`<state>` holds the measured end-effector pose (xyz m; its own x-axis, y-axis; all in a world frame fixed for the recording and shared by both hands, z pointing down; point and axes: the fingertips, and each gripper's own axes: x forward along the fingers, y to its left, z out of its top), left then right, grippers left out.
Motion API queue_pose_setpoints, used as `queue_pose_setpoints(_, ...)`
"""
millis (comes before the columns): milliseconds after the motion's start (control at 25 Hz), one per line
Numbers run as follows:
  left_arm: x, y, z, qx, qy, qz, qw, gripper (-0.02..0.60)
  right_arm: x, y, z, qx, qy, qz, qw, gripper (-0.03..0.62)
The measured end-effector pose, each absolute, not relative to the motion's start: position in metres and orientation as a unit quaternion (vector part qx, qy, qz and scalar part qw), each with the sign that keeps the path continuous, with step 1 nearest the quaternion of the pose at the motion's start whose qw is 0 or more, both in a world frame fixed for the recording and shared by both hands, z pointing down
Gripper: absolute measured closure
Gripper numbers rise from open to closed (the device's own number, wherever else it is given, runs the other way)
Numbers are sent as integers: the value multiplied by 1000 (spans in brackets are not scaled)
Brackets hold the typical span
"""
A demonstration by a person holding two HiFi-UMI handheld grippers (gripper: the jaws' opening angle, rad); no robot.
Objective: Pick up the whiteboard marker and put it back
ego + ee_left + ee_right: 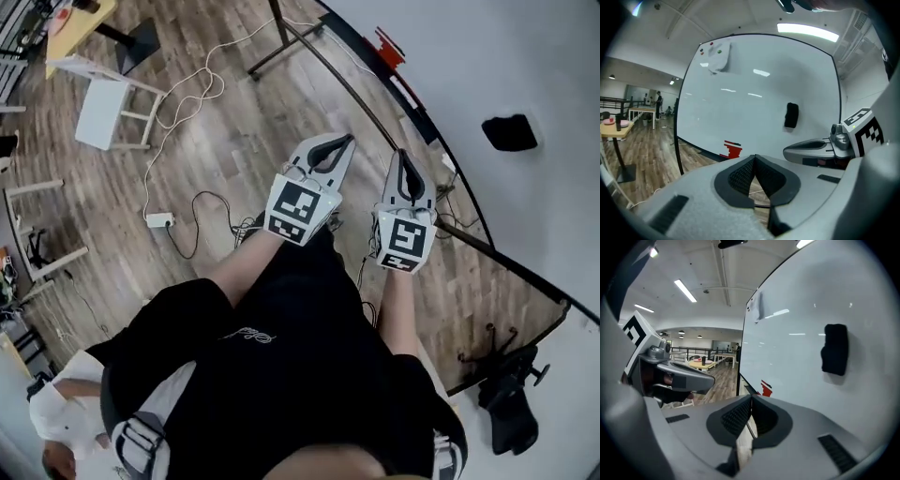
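I cannot pick out a whiteboard marker in any view. A large whiteboard (487,75) stands on the right, with a black eraser (509,132) stuck to it and a red item (389,47) at its lower rail. Both grippers are held side by side in front of the person, pointing toward the board's lower edge. My left gripper (342,141) is shut with nothing between its jaws, which meet at the tips (754,157). My right gripper (401,155) is shut and empty too (751,397). The eraser (791,115) (834,348) and the red item (732,149) (766,387) show in both gripper views.
The floor is wood. A white stool (105,108) stands at the upper left, and a power strip (159,220) with loose cables lies nearby. The board's stand legs (281,52) reach across the floor. A black chair base (511,403) sits at the lower right. A yellow table (614,129) stands far left.
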<state>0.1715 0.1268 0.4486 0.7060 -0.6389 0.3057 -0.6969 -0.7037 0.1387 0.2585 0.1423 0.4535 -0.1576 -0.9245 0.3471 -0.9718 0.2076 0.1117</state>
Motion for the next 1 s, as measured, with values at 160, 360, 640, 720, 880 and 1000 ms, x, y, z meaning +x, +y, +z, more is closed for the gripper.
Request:
queue_pose_setpoints(160,143,104,458,903,-390,106,147,574,231,115,464,597,-768,58,225,591)
queue_pose_setpoints(360,139,62,475,899,-391,93,172,574,237,75,483,582,-754,55,299,591)
queue_pose_setpoints(640,136,27,524,883,-404,90,223,574,258,40,523,558,-721,49,407,591)
queue_pose_setpoints(720,134,24,538,876,-411,98,232,574,267,31,541,545,-711,44,443,590)
queue_pose_setpoints(880,139,24,564,863,-425,120,244,574,292,18,571,524,-687,46,501,589)
queue_pose_setpoints(1000,148,27,576,854,-436,123,255,574,310,11,591,500,-666,34,553,589)
